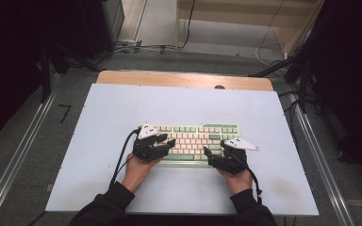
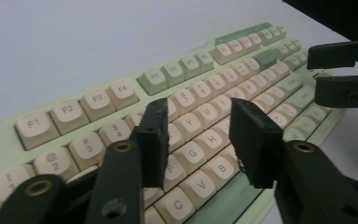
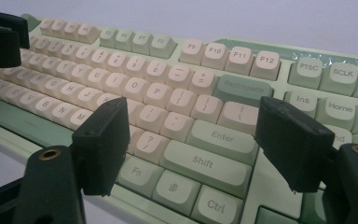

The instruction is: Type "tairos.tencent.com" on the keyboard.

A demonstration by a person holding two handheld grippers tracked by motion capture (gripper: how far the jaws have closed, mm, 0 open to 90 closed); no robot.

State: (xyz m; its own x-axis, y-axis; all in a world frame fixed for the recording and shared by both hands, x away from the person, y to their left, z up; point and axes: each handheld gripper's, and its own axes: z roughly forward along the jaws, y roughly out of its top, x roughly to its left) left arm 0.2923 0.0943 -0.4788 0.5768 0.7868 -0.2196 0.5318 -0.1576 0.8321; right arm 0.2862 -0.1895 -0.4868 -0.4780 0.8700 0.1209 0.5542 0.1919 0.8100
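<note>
A pale green keyboard with cream and green keys lies in the middle of the white table top. My left gripper hovers over its left half, jaws open above the keys around G and H, nothing between them. My right gripper is over the right half, open wide above the Enter and Shift keys, also holding nothing. The keyboard runs diagonally in the left gripper view, with the right gripper at the far right. The keyboard and the left gripper appear in the right gripper view.
The white top rests on a wooden table whose far edge shows. Metal rails run along both sides on the grey floor. Cables and dark stands lie beyond the table. Bare table surface surrounds the keyboard.
</note>
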